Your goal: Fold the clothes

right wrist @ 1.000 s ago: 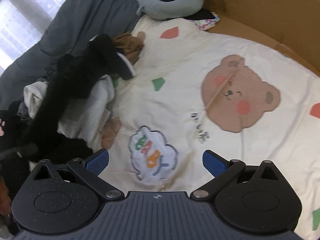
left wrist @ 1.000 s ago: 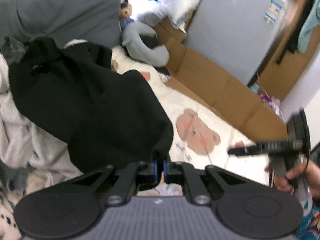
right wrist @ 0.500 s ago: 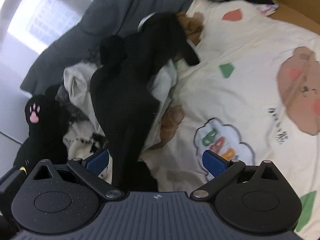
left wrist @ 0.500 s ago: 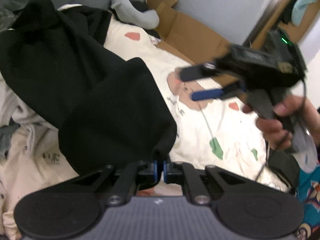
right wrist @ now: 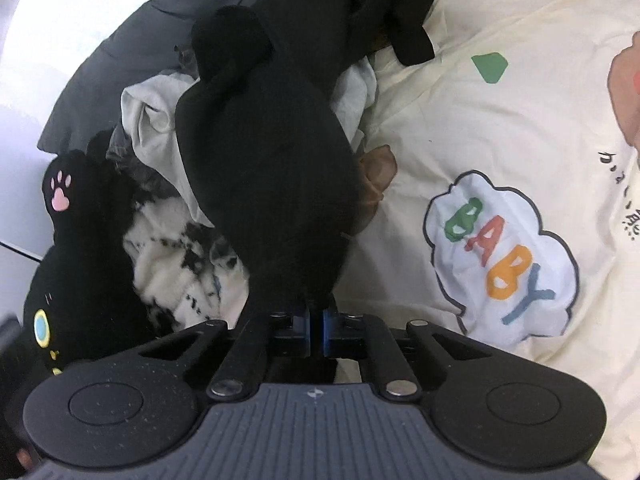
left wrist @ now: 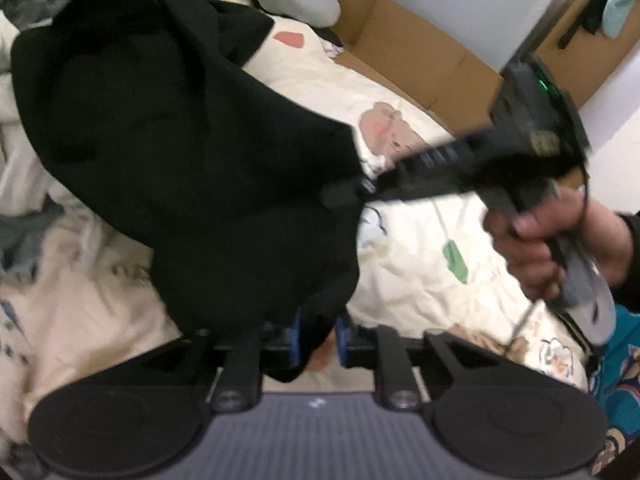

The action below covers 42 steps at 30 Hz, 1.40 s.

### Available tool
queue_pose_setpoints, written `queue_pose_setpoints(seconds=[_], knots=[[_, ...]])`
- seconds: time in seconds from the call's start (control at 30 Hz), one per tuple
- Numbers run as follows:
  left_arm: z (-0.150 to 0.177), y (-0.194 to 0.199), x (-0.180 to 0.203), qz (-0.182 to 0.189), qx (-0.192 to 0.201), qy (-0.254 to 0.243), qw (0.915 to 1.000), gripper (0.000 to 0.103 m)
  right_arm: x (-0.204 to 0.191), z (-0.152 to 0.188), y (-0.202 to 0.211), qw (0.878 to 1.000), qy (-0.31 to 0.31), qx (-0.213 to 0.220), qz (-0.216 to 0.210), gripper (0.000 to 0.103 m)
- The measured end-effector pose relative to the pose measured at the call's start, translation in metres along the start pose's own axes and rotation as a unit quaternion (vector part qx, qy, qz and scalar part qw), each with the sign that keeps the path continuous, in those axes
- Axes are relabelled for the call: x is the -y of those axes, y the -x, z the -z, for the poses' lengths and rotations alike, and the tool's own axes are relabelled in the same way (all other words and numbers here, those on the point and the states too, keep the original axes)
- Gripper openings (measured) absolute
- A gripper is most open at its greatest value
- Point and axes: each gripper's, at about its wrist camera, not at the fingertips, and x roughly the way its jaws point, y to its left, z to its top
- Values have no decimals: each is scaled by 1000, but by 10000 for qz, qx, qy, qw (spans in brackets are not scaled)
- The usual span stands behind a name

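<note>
Above the bed (right wrist: pixel 500 92), off to its cluttered side, the black garment (left wrist: pixel 192 152) hangs lifted between the two claws, its far end still draped over the pile of clothes (right wrist: pixel 160 120). The right claw (right wrist: pixel 316 334) has its blue pads pressed together on a pinch of the black cloth, which rises straight ahead of it and away toward the pile; in the left wrist view that same claw comes in from the right, held in a hand (left wrist: pixel 532 248), and bites the garment's edge. The left claw (left wrist: pixel 318 336) is opening: its pads stand a little apart, with a fold of black cloth hanging between them, and I judge they no longer press on it. So the garment's long axis runs from the claws, close together at the near end, up and away to the heap. The right claw has the firmer hold and is the one placed to carry the cloth; the clear part of the bed lies to its right, and the garment would need to swing that way to be laid flat.

Readable writing: "BABY" (right wrist: pixel 500 256) in coloured letters inside a cloud printed on the bedsheet. A line of small dark characters beside it is too small to read. A black plush toy (right wrist: pixel 68 232) with a pink paw print lies at the left.
</note>
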Motion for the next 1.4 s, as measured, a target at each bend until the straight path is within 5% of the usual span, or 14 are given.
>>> queue_pose_setpoints(seconds=[0.23,0.5,0.77,0.97,1.17,1.2,1.3,1.4], knots=[[-44,13,-17,-288,730,-77,9969,67,-8,16,1,9995,308,-59,-9,2],[-97,-9,-27,-748,1457,-52,9865,82,-26,26,-3,9980,603,-140,-112,2],[-164,-41,-40,-998,1720,-480,9789,84,-32,27,-4,9976,670,-133,-130,2],[-202,-81,-66,-1095,1761,171,9781,85,-33,28,-7,9970,750,-137,-140,2],[-234,-106,-95,-636,1937,907,9748,74,-32,30,-11,9969,748,-171,-160,2],[-237,-111,-98,-615,1929,1015,9740,67,-32,30,-11,9970,742,-175,-162,2],[-242,-121,-107,-493,1838,1411,9715,8,-31,30,-13,9970,727,-190,-169,2],[-237,-118,-97,-250,1895,1236,9737,4,-31,30,-13,9969,734,-228,-183,2]])
